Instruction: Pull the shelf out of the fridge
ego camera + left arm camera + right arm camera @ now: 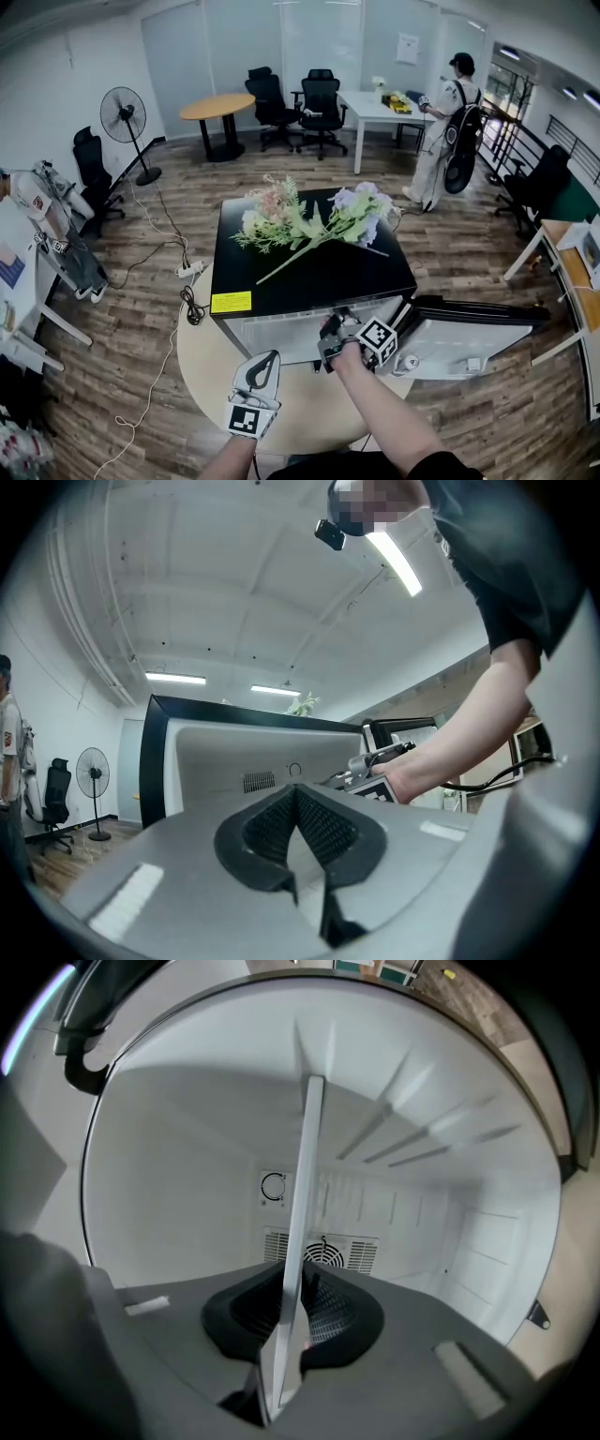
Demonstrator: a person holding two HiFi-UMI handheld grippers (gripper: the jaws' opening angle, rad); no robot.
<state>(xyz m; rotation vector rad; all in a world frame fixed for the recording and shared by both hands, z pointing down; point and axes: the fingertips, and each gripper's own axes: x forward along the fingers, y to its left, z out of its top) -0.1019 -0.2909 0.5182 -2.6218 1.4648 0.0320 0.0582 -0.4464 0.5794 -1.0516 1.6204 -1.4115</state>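
A small fridge (361,272) with a black top stands on a round beige base, its door (469,336) swung open to the right. My right gripper (330,349) reaches into the fridge's open front. In the right gripper view its pads (323,1316) are closed on the front edge of a thin clear shelf (305,1185), which runs edge-on into the white interior. My left gripper (258,377) hangs lower left of the opening, apart from the fridge. Its jaws meet with nothing between them (298,803). The left gripper view shows the fridge (225,752) and my right gripper (370,780) from below.
A bunch of artificial flowers (309,220) lies on the fridge top. Cables and a power strip (187,272) trail on the wooden floor at left. A fan (127,117), office chairs, tables and a standing person (445,131) are farther back.
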